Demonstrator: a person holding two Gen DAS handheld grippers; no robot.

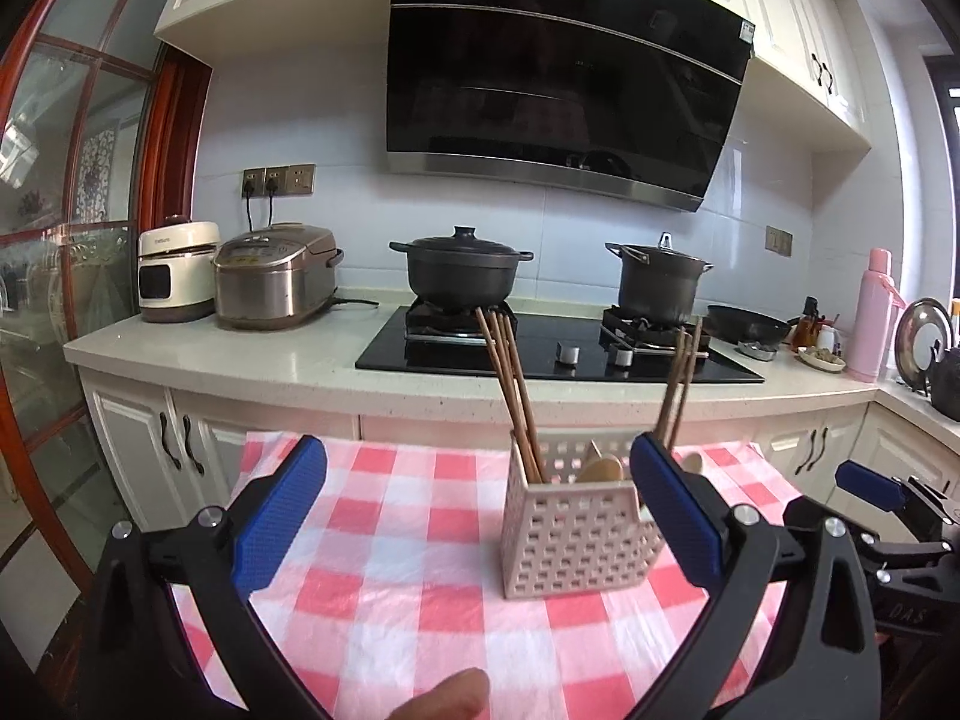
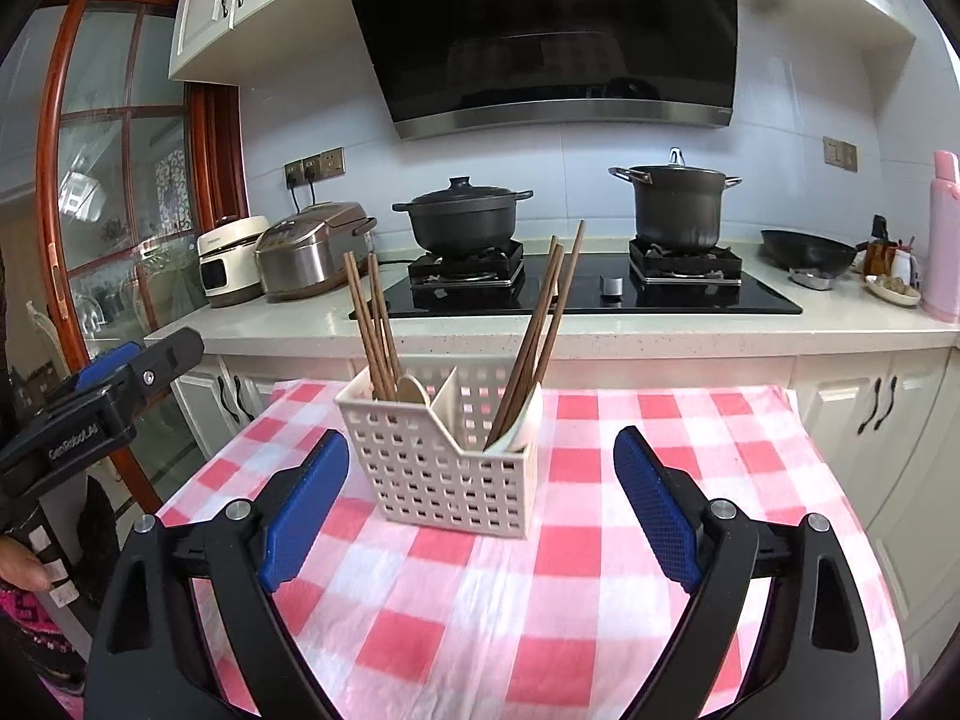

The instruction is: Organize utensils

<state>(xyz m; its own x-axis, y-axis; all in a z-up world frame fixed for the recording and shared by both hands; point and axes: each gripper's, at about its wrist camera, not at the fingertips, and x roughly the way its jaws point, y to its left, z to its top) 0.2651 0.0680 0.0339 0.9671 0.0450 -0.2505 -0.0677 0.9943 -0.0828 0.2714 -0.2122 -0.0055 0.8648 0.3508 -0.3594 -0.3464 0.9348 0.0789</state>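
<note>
Both grippers stand spread and hold nothing: the left gripper (image 1: 478, 501) and the right gripper (image 2: 481, 489) each hover low over the checked cloth (image 2: 660, 570). Ahead of the right gripper, between its pads, sits the white basket (image 2: 441, 468). One bundle of chopsticks (image 2: 373, 324) leans in its left compartment, a second bundle (image 2: 543, 330) in its right. A wooden spoon (image 2: 413, 390) lies beside the left bundle.

I judge the sorting near done or done; no loose utensil shows on the cloth. I would next check for strays, then withdraw.

From the left wrist, the right-hand pad (image 1: 675, 507) covers part of the basket. Compartment floors are hidden. A pale item under the right bundle I cannot identify.
</note>
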